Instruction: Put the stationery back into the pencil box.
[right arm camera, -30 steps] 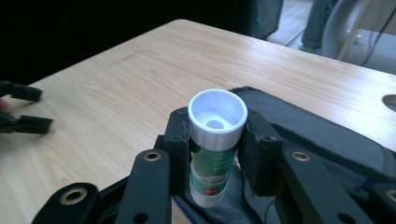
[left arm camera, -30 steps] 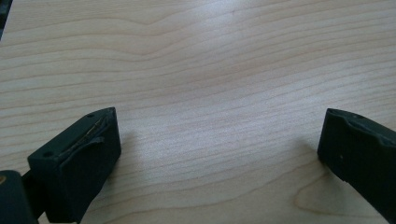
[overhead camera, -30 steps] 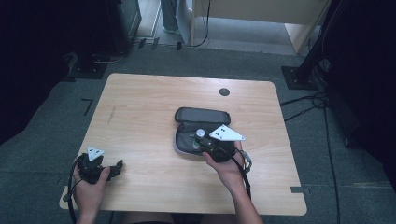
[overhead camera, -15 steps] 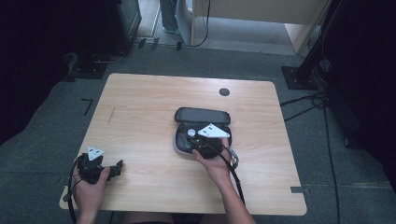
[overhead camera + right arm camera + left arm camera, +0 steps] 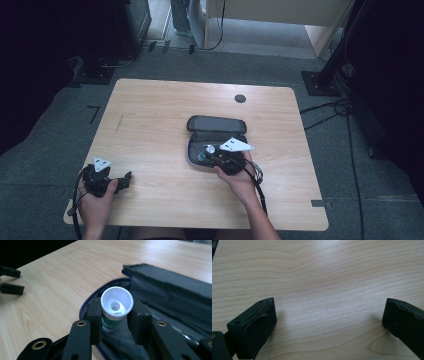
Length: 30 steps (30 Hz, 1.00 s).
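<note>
We have the tube [image 5: 113, 315] pinched between the jaws of our right claw [image 5: 116, 320], its white cap toward the camera and its green body running down between the pads. The claw hangs over the near half of the open case [image 5: 216, 125], and in the right claw view the tube's lower end sits against the grey lining just under the jaws, though we cannot tell whether it rests there or only brushes it. In the high view the same claw [image 5: 212, 154] stands at the case's near edge, with the raised lid beyond it.

As we judge it, the job is packing the tube into the case, and most of it is done: the case lies open and the tube is at the pocket. What is left is to lay the tube flat inside, let go, draw the claw clear and, we suppose, close the lid.

Our left claw [image 5: 327, 322] holds nothing; its jaws stand wide apart over bare table [image 5: 324, 270], and it sits near the front corner, well apart from the case and far to the left of the right claw.
</note>
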Each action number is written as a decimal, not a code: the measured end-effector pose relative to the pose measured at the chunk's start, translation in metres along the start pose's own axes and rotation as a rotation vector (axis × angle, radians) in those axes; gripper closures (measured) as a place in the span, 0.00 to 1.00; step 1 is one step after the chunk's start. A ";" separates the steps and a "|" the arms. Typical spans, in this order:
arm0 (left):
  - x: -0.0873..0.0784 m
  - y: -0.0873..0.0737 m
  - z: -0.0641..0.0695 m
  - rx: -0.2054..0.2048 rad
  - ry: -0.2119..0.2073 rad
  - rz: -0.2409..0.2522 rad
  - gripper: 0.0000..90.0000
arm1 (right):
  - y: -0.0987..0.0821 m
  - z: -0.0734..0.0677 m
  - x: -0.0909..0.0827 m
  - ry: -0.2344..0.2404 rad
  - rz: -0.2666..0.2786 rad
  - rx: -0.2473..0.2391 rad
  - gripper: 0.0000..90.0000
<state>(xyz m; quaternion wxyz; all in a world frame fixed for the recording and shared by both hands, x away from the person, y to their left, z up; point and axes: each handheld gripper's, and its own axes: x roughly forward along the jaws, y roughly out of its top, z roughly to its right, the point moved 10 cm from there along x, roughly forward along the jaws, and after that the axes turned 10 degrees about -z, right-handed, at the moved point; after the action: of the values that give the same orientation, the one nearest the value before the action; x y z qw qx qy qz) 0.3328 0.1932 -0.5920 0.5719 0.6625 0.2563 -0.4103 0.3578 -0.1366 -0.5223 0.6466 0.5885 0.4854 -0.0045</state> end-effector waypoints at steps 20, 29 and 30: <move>0.000 0.000 0.000 0.000 0.000 0.000 0.00 | -0.021 0.028 -0.013 -0.099 -0.042 0.013 0.58; 0.000 0.000 0.000 0.003 -0.001 -0.001 0.00 | -0.015 0.038 -0.032 -0.136 0.001 0.051 0.39; 0.000 0.000 0.000 0.003 -0.001 -0.001 0.00 | -0.015 0.040 -0.035 -0.139 -0.001 0.056 0.35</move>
<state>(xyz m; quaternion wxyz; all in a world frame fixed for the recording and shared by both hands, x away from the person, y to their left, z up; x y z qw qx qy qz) 0.3323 0.1932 -0.5919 0.5709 0.6629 0.2559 -0.4113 0.3553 -0.1915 -0.5185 0.6620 0.6043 0.4393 -0.0593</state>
